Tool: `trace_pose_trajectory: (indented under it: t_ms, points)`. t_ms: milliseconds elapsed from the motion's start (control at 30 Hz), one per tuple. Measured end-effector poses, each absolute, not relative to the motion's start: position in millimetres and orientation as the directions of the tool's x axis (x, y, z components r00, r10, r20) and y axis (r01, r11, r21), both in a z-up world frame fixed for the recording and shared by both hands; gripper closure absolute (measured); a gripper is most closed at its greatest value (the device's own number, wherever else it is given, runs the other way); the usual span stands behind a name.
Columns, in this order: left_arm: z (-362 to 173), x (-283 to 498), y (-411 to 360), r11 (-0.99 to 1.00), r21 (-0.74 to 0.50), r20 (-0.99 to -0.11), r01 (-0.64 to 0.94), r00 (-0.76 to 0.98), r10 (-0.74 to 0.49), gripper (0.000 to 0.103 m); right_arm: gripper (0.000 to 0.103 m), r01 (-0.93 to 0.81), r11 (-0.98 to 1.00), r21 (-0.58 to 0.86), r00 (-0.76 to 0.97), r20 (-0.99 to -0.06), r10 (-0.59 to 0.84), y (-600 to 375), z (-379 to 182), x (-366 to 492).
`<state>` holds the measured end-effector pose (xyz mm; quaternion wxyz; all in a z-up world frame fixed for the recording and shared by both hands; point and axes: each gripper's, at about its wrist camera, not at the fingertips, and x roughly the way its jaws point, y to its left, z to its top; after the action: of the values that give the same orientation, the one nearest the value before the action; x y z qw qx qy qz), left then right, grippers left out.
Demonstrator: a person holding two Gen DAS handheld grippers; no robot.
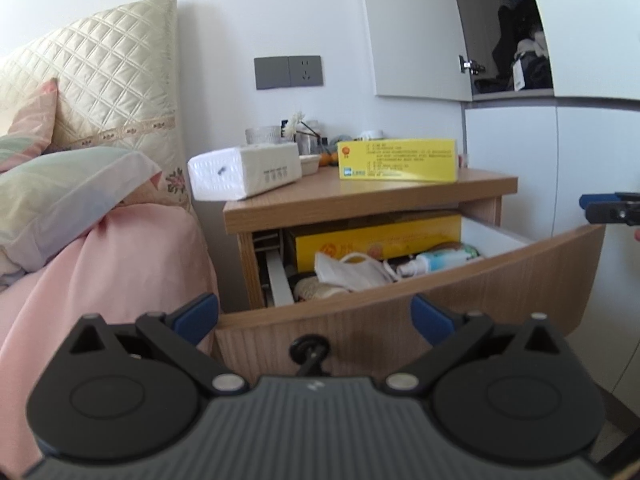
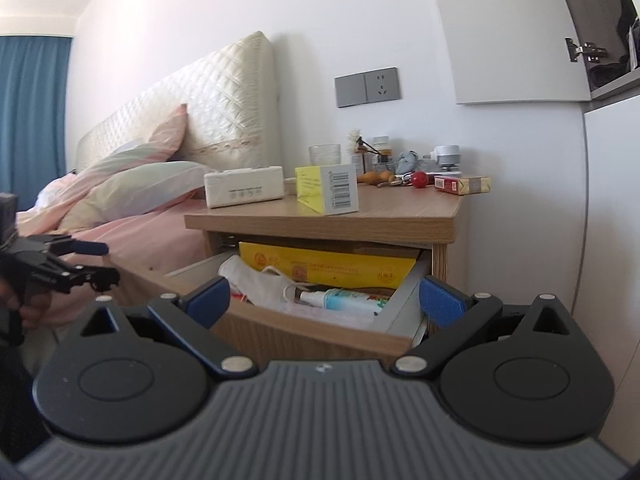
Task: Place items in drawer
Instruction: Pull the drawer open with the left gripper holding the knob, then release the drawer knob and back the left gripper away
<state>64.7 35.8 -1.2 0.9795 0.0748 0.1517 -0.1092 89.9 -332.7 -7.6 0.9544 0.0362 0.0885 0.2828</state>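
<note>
Drawer: pulled out, crowded. Both my grippers, left and right: jaws apart, empty. I'd lower items into gaps.

The yellow box (label unreadable) sits half hidden inside the drawer.

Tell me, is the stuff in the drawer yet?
Partly. Done: the wooden nightstand drawer is pulled open and already holds a white face mask and a small spray bottle. In hand: nothing; the left gripper and right gripper are both open and empty. Left: the upright yellow cardboard box and the white tissue pack still sit on the nightstand top.
</note>
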Motion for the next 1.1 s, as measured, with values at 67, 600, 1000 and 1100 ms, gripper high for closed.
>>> trace_pose_trajectory:
  t_ms: [67,600,1000,1100]
  points:
    - [1.6,63.6,32.2,0.966,0.113,-0.312,0.235,0.931,-0.190,0.000,0.000,-0.522,0.843,0.129,0.831,-0.146,0.536,-327.3,-2.7,88.2]
    - [33.1,48.9,-13.7,0.996,0.015,-0.229,0.085,0.970,-0.079,0.000,0.000,-0.439,0.868,0.234,0.861,-0.167,0.480,-300.5,26.5,72.1]
    - [19.4,14.0,-49.7,0.995,0.038,-0.248,0.087,0.966,-0.075,0.000,0.000,-0.422,0.873,0.244,0.862,-0.190,0.470,-277.9,21.6,60.7]
    - [8.7,15.0,-48.2,0.996,0.060,-0.296,0.064,0.954,-0.043,0.000,0.000,-0.403,0.887,0.224,0.876,-0.186,0.445,-271.0,19.7,53.3]
